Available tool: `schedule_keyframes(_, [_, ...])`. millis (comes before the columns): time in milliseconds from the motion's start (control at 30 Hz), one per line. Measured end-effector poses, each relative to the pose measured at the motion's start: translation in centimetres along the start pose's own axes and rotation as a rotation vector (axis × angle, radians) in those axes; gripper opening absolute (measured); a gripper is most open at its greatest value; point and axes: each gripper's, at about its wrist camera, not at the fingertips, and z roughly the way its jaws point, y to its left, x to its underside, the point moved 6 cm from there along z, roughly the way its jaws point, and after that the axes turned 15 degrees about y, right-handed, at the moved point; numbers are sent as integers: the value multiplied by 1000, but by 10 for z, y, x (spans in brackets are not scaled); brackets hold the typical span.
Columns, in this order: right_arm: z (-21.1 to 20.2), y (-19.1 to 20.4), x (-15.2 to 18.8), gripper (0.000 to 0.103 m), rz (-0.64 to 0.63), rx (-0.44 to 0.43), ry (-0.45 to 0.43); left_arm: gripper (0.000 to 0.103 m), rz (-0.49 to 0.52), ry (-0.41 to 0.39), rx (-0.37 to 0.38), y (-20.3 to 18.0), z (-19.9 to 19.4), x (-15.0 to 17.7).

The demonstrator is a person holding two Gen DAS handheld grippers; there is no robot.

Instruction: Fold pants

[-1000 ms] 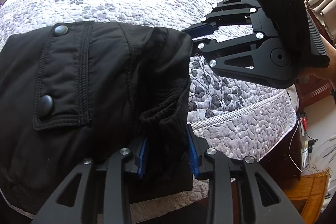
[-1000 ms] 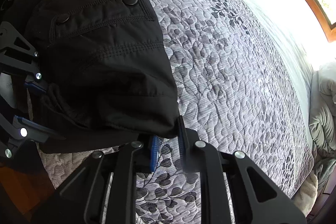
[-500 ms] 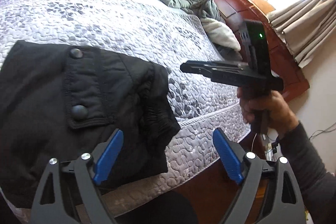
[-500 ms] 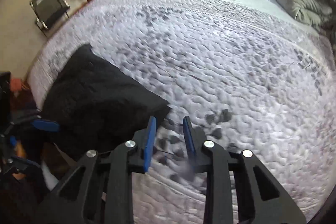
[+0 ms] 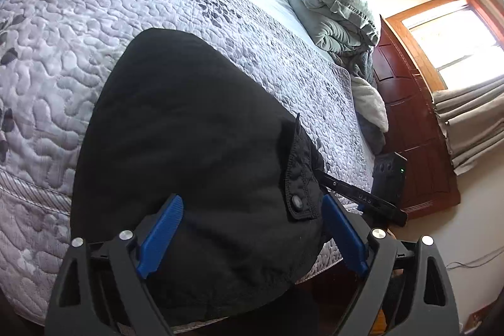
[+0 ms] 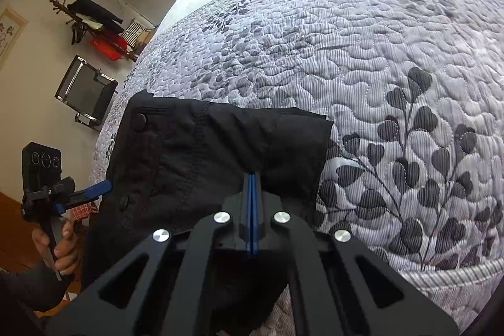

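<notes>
Black pants [image 5: 195,147] lie folded into a compact bundle at the bed's edge.

Your pants [image 5: 189,147] are plain black, lying on a grey-and-white quilt [image 6: 378,52] stitched in pebble shapes with dark leaf sprigs. Your grippers' pads [image 5: 159,236] are blue on black frames, and the pillow [image 5: 327,8] is pale grey-green.

Your left gripper [image 5: 252,233] has its jaws wide apart, blue fingers [image 5: 160,236] on either side of the folded black pants [image 5: 195,147], not pressing the cloth. Pants lie near the bed's edge on the grey quilt [image 5: 78,30], snap-button flap [image 5: 299,178] toward the right. Your right gripper [image 5: 362,194] pokes out from behind the pants at right; jaws hidden. Crumpled grey-green duvet [image 5: 334,5] at the far end, wooden headboard [image 5: 409,115] beside it.
</notes>
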Motion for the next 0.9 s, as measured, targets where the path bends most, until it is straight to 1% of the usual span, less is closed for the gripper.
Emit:
schedule_keyframes(33, [-10,4,3,8,10,4,-32,90,6,-2,-5,0,-1,-1])
schedule_keyframes(100, [-30,19,11,8,15,-14,-104,90,13,4,1,0,0,-3])
schedule_keyframes(133, [-37,28,17,9,13,-43,-126,90,16,5,2,0,1,-4])
schedule_keyframes(167, [-38,38,24,9,3,-70,-131,90,20,3,3,0,0,-4])
schedule_keyframes(267, [-32,59,49,11,-33,-93,-126,90,27,1,17,0,-4,-4])
schedule_keyframes(300, [-28,59,56,11,-21,-102,-120,90,32,-3,20,0,-6,-3])
schedule_keyframes(367, [-14,46,72,11,26,-118,-100,90,34,-10,21,1,-10,-3])
schedule_keyframes(400, [-4,34,79,3,59,-95,-88,90,30,-6,25,4,-11,-2])
schedule_keyframes(433, [5,21,86,0,91,-91,-80,90,27,-2,32,7,-11,-1])
schedule_keyframes(500, [7,6,93,0,150,-125,-86,90,22,5,46,9,-15,-1])
schedule_keyframes(533, [2,6,94,1,168,-133,-90,90,25,2,51,10,-20,0])
schedule_keyframes(567, [-5,10,94,5,171,-142,-97,90,32,-5,48,12,-27,1])
schedule_keyframes(600, [-14,13,93,22,175,-136,-113,90,40,-16,42,14,-35,1])
schedule_keyframes(633, [-23,17,90,30,176,-132,-134,91,44,-27,35,17,-43,0])
schedule_keyframes(667, [-34,22,85,36,168,-147,-160,91,41,-36,29,23,-50,-2])
schedule_keyframes(733, [-45,31,70,40,160,-188,-194,92,31,-39,20,34,-61,-5])
schedule_keyframes(767, [-46,33,62,43,161,-223,-201,92,23,-31,15,40,-62,-7])
schedule_keyframes(800, [-44,33,54,43,169,-257,-203,92,12,-17,13,46,-62,-9])
schedule_keyframes(900, [-25,13,33,44,247,-337,-187,92,-18,22,12,65,-58,-14])
